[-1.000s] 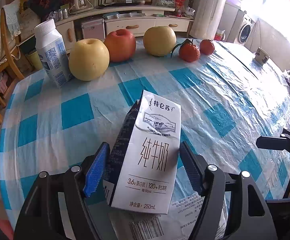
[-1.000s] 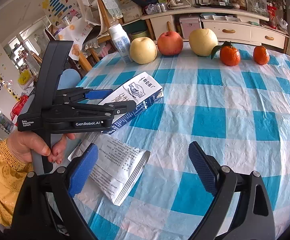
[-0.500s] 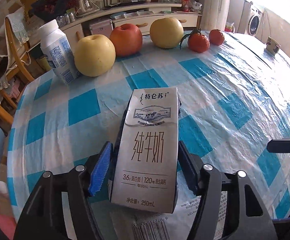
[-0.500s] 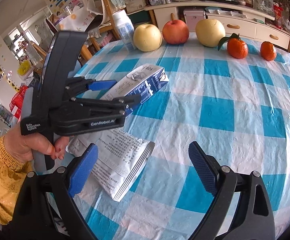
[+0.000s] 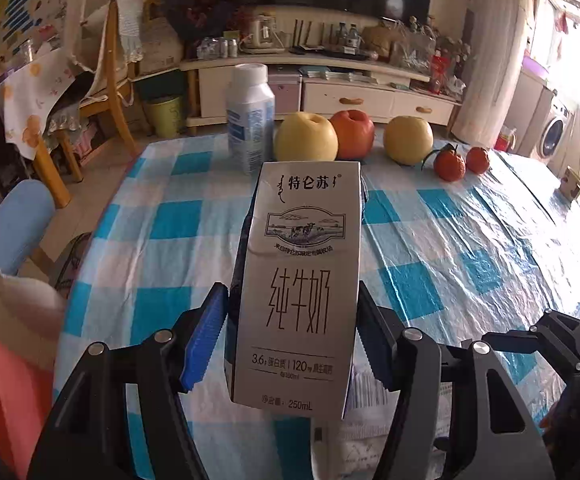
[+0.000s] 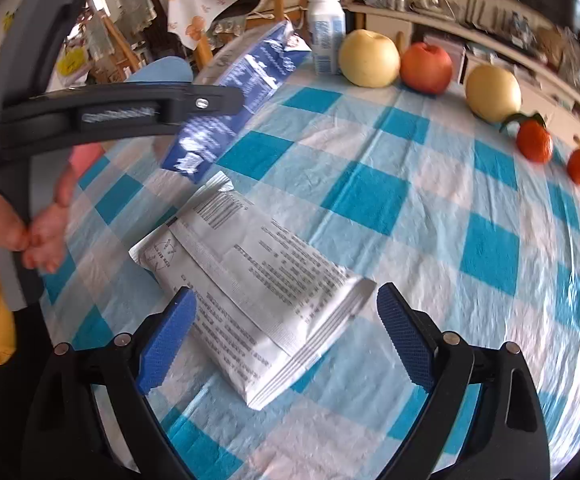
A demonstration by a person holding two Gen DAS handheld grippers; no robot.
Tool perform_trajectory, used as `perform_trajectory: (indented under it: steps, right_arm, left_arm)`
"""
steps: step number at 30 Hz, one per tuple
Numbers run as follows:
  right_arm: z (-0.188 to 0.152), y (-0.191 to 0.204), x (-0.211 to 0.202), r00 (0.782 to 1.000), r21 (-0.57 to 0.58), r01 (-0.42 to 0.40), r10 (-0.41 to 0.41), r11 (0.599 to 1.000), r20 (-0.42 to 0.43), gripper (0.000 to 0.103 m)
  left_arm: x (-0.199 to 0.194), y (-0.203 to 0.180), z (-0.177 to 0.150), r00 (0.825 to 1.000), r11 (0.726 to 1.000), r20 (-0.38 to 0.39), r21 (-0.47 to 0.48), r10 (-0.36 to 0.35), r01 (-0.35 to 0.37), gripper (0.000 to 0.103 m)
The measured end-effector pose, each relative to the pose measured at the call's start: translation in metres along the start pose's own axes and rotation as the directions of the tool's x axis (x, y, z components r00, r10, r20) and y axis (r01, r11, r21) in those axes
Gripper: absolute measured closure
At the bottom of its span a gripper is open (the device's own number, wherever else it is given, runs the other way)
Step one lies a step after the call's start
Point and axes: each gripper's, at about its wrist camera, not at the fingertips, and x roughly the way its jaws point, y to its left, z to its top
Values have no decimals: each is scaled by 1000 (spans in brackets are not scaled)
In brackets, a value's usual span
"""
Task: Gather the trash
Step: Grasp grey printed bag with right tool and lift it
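A silver milk carton (image 5: 298, 280) with dark blue sides hangs above the checked table, and my left gripper (image 5: 290, 296) is shut on its lower half, both blue pads pressed to its sides. In the right wrist view the carton (image 6: 245, 92) is held up at the upper left by that gripper, with a person's hand on the handle. A flat white foil pouch (image 6: 257, 280) lies on the tablecloth. My right gripper (image 6: 285, 294) stands open just above the pouch's near end, one pad on each side and neither touching it. A corner of the pouch (image 5: 370, 400) shows under the carton.
A white plastic bottle (image 5: 249, 120), two yellow pears (image 5: 306, 138), a red apple (image 5: 352, 134) and two tangerines (image 5: 450, 164) line the table's far edge. A small box (image 5: 572, 186) sits at the right. A blue chair (image 5: 13, 224) stands off the left edge.
My left gripper closed on the carton and lifted it off the table, tipping it upright. My right gripper came down and left over the foil pouch, rolling a little.
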Motion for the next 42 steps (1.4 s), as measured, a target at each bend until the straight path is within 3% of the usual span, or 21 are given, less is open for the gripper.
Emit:
perform_trajectory:
  steps: [9, 20, 26, 35, 38, 42]
  right_arm:
    - [12, 18, 22, 999, -94, -24, 27, 995, 30, 8]
    - [19, 26, 32, 991, -200, -137, 134, 970, -28, 4]
    - [10, 47, 43, 997, -312, -74, 64, 947, -42, 3]
    - [9, 42, 43, 998, -268, -64, 62, 961, -14, 5]
    - [9, 43, 41, 998, -249, -58, 59, 967, -3, 17]
    - [7, 46, 38, 999, -221, -44, 48, 974, 14, 20]
  left_arm:
    - [-44, 50, -37, 997, 986, 70, -165, 21, -9, 39]
    - [-41, 70, -49, 996, 975, 82, -220, -22, 39, 39]
    - [-31, 76, -51, 997, 970, 69, -238, -40, 55, 39]
    - [-20, 81, -50, 996, 963, 58, -254, -74, 86, 39]
    - [-19, 84, -49, 995, 961, 57, -262, -80, 93, 39]
    - [-19, 88, -50, 995, 958, 58, -271, -87, 99, 39]
